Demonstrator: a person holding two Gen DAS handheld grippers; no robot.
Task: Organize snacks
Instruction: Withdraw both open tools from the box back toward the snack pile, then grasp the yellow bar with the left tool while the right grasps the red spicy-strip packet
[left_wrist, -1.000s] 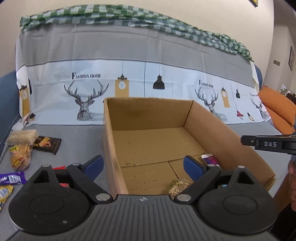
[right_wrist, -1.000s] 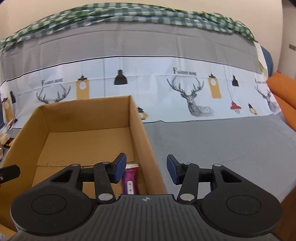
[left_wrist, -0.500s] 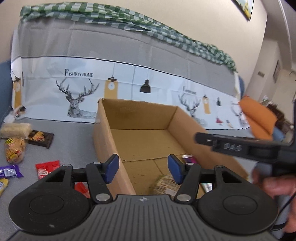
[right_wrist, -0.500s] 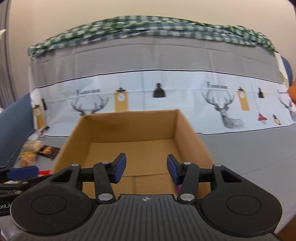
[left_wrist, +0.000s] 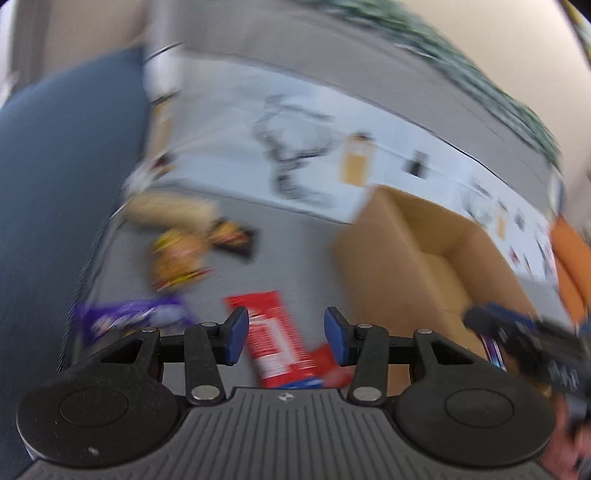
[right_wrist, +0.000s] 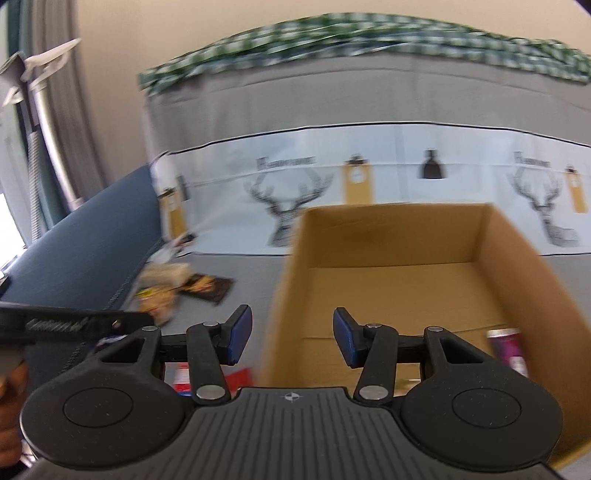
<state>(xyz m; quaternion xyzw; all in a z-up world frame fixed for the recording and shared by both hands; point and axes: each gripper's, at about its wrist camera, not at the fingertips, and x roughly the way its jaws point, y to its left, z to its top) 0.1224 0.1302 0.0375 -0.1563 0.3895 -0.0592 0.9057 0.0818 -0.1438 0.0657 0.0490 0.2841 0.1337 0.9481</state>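
Note:
My left gripper (left_wrist: 282, 334) is open and empty, hovering over a red snack packet (left_wrist: 275, 341) on the grey cloth, left of the cardboard box (left_wrist: 417, 258). A purple packet (left_wrist: 129, 315), a yellow bag (left_wrist: 177, 258), a dark packet (left_wrist: 232, 236) and a tan bag (left_wrist: 173, 212) lie further left; the view is blurred. My right gripper (right_wrist: 291, 338) is open and empty at the box's left wall (right_wrist: 284, 288). A purple packet (right_wrist: 511, 350) lies inside the box (right_wrist: 406, 288).
A blue sofa arm (left_wrist: 55, 184) borders the cloth on the left. A deer-print cover (right_wrist: 369, 184) rises behind the box. An orange cushion (left_wrist: 570, 266) sits at far right. The right gripper shows in the left wrist view (left_wrist: 517, 336).
Both grippers have swung left, away from the box interior. The left one now faces the loose snacks on the cloth; the right one now sits at the box's left wall.

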